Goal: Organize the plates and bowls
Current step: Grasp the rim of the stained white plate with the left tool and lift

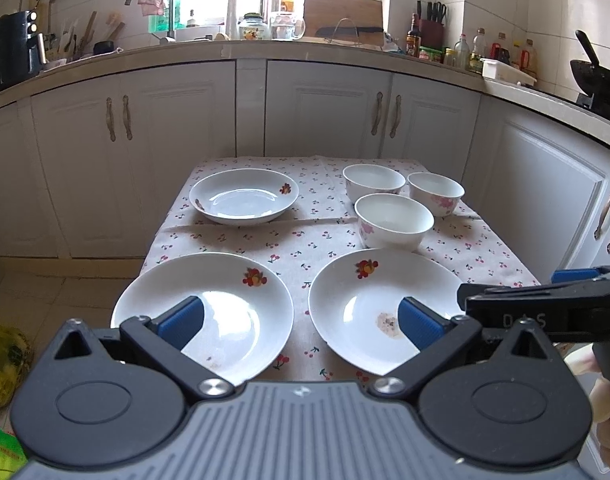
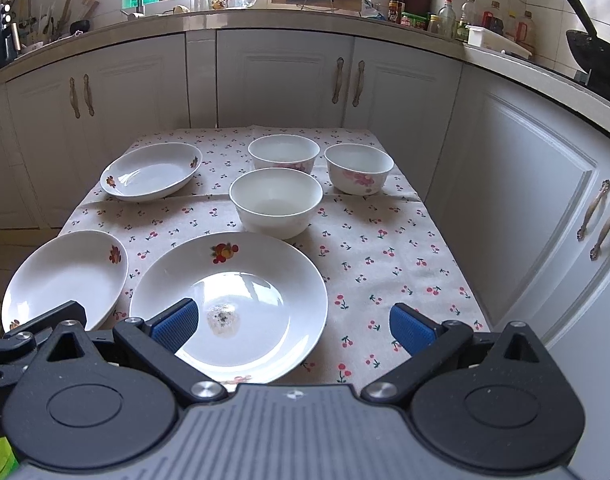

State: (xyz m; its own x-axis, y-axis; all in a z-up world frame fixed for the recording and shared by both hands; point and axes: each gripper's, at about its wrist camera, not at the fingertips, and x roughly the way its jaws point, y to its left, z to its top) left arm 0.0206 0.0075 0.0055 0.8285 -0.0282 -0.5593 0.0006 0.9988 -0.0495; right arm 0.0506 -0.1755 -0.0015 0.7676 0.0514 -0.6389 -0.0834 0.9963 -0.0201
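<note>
Left claw (image 1: 301, 320): we're holding it wide open, empty, hovering over the gap between the two near plates.
Right claw (image 2: 293, 322): also gaping, gripping nothing.
Stained plate (image 2: 229, 304): sitting right-side up under our right claw, brownish smudge in the middle.
Clean plate (image 1: 203, 312): lying just left of it.
Bowls (image 1: 393, 220): three clustering upright behind, far right.
Far plate (image 1: 243, 196): resting back left on the cherry tablecloth (image 2: 385, 256).
</note>
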